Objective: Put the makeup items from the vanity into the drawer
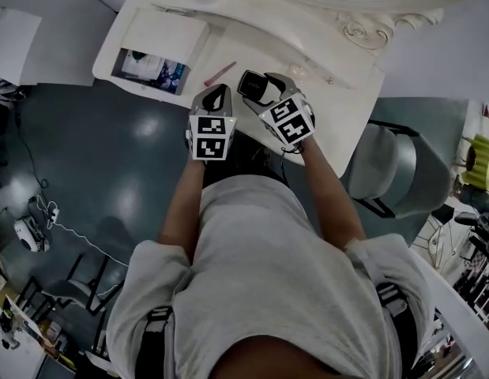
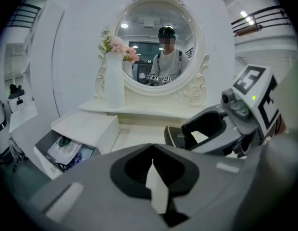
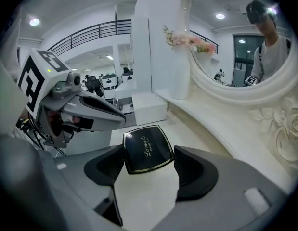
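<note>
Head view: the left claw point(image 1: 215, 99) and right claw point(image 1: 262, 86) hover side by side above the white table point(image 1: 256, 47). A pink stick point(image 1: 220, 73) lies between them and the open drawer point(image 1: 153, 71) at the left.

Left gripper view: its jaws are pressed together, empty.

Right gripper view: its widely spread jaws clamp a black compact point(image 3: 148, 149), lifted off the table.
</note>
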Tool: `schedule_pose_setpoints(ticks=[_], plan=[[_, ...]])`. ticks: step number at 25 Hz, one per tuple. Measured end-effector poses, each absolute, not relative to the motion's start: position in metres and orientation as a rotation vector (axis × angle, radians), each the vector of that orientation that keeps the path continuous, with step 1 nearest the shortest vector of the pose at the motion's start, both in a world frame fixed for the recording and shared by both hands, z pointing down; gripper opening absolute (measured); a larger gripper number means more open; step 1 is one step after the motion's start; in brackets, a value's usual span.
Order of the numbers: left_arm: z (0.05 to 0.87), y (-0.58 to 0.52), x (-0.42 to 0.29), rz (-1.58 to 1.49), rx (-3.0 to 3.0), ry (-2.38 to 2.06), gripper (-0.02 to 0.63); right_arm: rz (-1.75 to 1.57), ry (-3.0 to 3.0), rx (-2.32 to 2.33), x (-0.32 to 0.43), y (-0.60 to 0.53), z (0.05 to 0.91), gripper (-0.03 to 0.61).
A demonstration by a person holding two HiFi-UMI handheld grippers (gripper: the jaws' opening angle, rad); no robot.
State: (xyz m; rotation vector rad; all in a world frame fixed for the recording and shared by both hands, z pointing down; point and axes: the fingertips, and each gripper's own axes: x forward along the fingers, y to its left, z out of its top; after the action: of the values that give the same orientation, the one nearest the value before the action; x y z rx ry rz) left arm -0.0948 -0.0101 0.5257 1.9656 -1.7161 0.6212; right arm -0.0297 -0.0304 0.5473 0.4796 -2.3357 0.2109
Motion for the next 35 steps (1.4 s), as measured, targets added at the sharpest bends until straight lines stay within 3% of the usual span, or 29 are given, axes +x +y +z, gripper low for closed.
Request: schedule_pose_setpoints(ticks=[35], plan=[[0.526, -0.009, -0.378, 0.509, 1.57, -2.025, 0.003, 0.194, -2.405, 0.147, -0.295, -0.008, 0.54, 0.334]])
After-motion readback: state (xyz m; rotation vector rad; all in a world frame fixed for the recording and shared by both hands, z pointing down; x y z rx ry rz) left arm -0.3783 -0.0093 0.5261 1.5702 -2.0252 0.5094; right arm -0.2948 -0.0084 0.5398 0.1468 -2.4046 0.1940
